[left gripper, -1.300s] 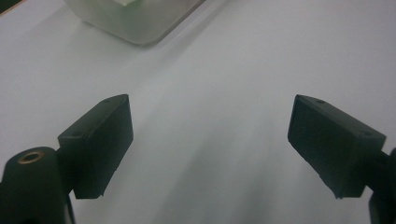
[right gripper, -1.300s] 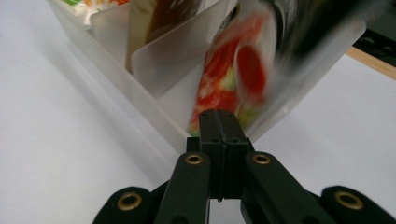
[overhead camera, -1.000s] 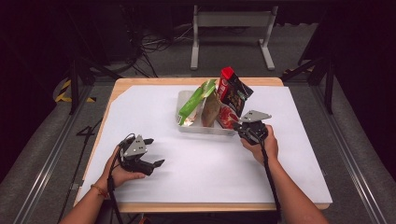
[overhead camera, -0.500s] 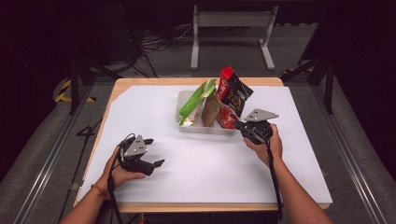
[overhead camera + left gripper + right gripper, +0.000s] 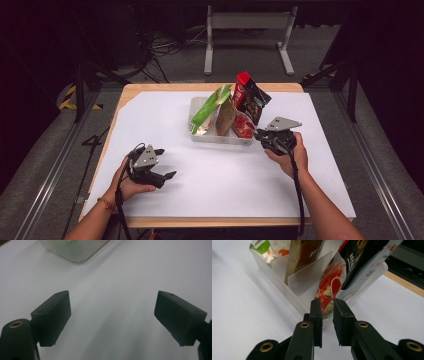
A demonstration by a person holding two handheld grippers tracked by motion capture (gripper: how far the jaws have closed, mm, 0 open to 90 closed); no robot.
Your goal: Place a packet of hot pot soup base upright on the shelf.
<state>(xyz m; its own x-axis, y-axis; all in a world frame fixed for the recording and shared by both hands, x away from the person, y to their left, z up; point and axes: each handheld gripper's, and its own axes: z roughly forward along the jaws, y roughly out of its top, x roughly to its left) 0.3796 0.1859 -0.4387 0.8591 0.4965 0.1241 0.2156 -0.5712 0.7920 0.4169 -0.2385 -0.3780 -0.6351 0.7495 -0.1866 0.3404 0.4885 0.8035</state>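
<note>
White paper covers my wooden counter, with bare room in front and to the left of the frosted plastic bin of glossy snack pouches standing near the far edge. My right tool sits at the bin's near right corner, its jaws just opening to a narrow gap with nothing gripped, while my left tool rests released, jaws wide over bare paper.

Dark room, grey floor
</note>
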